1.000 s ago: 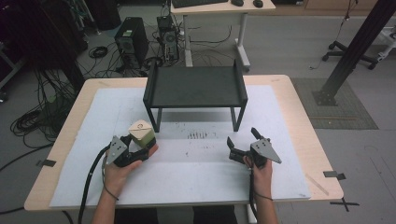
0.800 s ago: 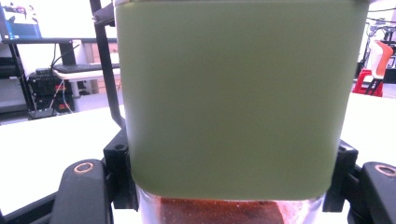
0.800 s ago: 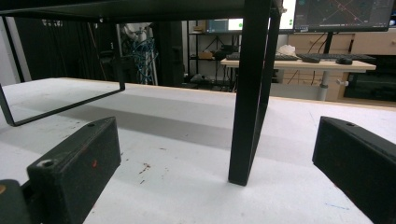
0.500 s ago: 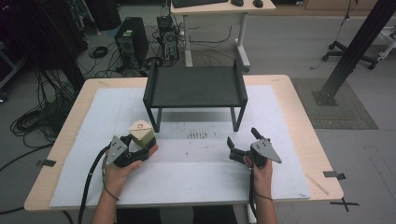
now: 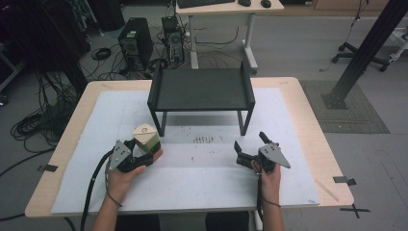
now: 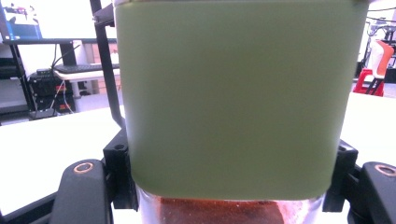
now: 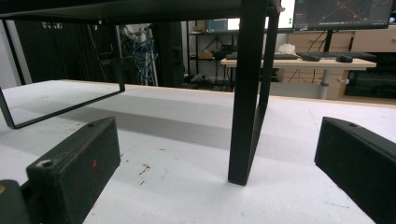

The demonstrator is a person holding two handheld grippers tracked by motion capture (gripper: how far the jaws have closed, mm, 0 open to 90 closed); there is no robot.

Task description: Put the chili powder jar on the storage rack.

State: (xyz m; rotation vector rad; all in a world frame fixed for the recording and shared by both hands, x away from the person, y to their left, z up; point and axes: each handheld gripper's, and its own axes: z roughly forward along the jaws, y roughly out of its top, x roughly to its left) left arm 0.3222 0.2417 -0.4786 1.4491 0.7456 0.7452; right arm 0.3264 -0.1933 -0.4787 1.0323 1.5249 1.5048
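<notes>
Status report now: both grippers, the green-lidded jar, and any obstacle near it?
Left gripper shut on jar, near table's left front. Right gripper open, empty. Black shelf stands beyond jar; nothing between.

The jar (image 5: 146,138) beside the black shelf (image 5: 201,90) has a pale green, matt body and a cream lid with a small round mark on top; in the left gripper view a band of clear wall under the green shows reddish-brown contents. The left tongs (image 5: 139,155) and the right tongs (image 5: 243,154) are black, each with a grey three-cornered plate, and the right jaws carry small red flecks. The table (image 5: 77,144) has a light wood rim under a white sheet, speckled with dark marks in front of the shelf.
</notes>
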